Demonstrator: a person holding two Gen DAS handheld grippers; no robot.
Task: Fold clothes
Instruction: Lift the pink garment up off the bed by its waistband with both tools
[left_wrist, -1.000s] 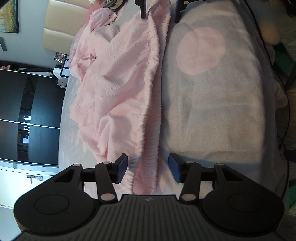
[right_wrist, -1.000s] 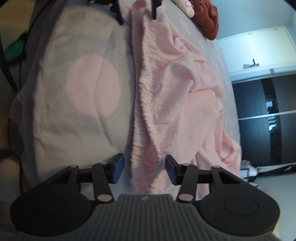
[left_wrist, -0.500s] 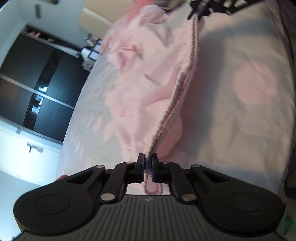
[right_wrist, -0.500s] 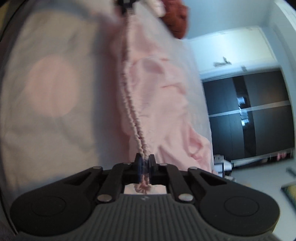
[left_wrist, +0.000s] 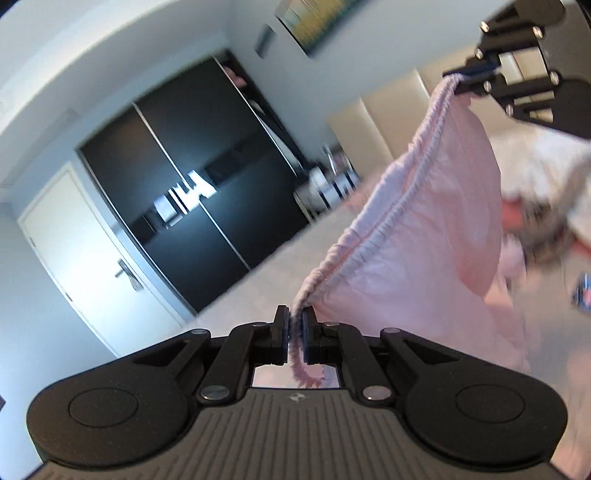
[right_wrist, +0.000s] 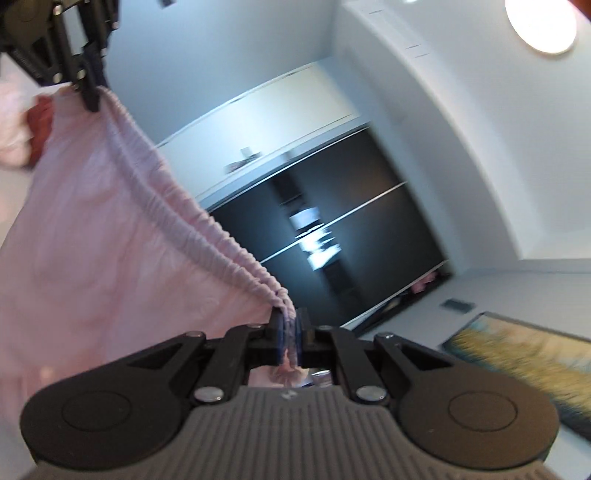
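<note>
Pink garment (left_wrist: 424, 229) hangs lifted by its elastic waistband (right_wrist: 192, 218), pinched between the left gripper (left_wrist: 294, 334) and right gripper (right_wrist: 287, 332), probably needing spreading flat next.

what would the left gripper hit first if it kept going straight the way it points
Probably the pink garment it is shut on, whose elastic edge stretches ahead to the right gripper. Left of that band the way looks free towards the dark wardrobe, depth unclear.
</note>
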